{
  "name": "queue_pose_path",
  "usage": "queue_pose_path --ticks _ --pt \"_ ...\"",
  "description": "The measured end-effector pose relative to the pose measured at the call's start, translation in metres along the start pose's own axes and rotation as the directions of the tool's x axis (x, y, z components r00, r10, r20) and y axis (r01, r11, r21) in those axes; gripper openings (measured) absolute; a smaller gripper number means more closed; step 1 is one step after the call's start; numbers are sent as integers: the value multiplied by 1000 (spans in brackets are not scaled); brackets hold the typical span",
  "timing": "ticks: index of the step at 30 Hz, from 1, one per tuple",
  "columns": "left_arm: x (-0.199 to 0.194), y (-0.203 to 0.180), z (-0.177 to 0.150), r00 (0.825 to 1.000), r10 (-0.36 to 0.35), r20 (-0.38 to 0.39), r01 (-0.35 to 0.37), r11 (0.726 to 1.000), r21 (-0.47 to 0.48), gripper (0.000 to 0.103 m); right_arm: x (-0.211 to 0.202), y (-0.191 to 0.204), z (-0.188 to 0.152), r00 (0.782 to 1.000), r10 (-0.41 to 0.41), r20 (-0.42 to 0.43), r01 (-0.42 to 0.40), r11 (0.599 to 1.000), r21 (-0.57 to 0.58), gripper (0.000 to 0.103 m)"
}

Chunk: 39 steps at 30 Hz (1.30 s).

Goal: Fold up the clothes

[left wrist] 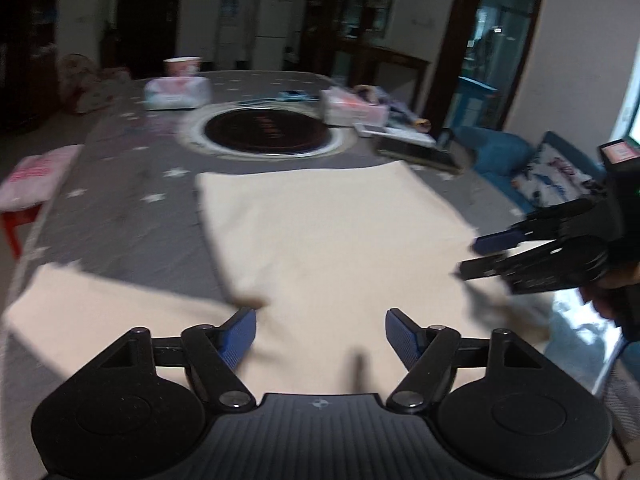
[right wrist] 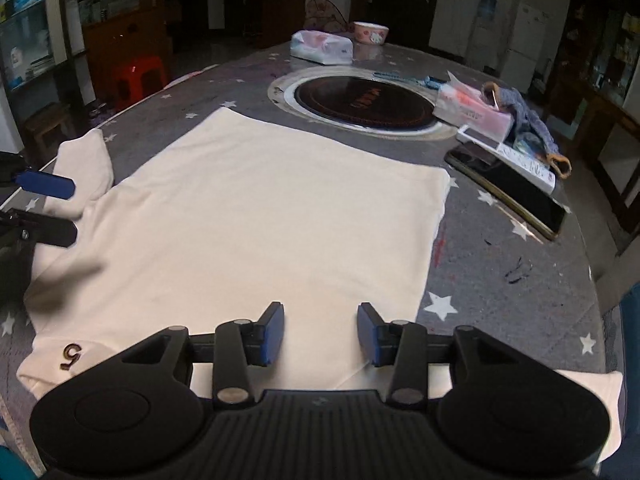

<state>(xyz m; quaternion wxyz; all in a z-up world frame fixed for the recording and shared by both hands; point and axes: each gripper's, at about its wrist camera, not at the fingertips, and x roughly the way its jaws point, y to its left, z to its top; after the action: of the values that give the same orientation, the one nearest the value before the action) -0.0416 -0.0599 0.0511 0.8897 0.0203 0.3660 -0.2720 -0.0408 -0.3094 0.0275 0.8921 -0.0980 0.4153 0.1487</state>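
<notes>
Cream cotton, by the look of it: a T-shirt [right wrist: 256,216] lies spread flat on the near half of the bench [right wrist: 500,280], which wears a grey star-printed cover, with its hem toward the round inset hotplate [right wrist: 360,102] at the centre and its collar end at the near edge. One short sleeve [right wrist: 84,168] sticks out toward the left edge, and a small dark numeral [right wrist: 71,355] marks the cloth near the collar end. The right gripper [right wrist: 320,330] hovers over the near edge of the shirt with its blue pads apart and nothing between them; the left gripper [left wrist: 320,338] is likewise spread and empty, over the sleeve side. Both are clear of the fabric as far as the views show. Such a shirt should be light, limp and easily wrinkled; it will sag and drag rather than hold shape, so a single-layer pinch risks pulling the top layer off the bottom. The sensible holds seem to be the shoulder seam and the hem corner on one side, both layers caught together, lifted low and carried across. A phone [right wrist: 508,196] and tissue packs [right wrist: 474,110] sit near the right edge, close to the hem corner, and a swinging fold could brush them.
</notes>
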Motion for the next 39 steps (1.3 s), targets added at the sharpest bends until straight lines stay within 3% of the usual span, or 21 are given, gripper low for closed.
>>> queue_pose_path --ticks 4,10,18,31,39 --pt "18 -10 7 1000 -21 3 21 1000 6 71 8 -10 1 1000 -4 -17 5 1000 26 41" --pt "45 4 3 997 31 -71 -33 999 -27 67 10 -17 1 1000 -25 -19 26 999 29 44" --pt "42 8 -3 995 88 -48 -86 996 33 64 21 -23 9 1000 -10 -5 10 998 62 47" --pt "47 26 5 991 129 -41 -128 992 16 64 50 -27 35 999 -25 25 23 998 64 53" --pt "31 16 5 995 99 -29 -98 995 23 66 32 -14 36 1000 7 11 -7 1000 -7 53"
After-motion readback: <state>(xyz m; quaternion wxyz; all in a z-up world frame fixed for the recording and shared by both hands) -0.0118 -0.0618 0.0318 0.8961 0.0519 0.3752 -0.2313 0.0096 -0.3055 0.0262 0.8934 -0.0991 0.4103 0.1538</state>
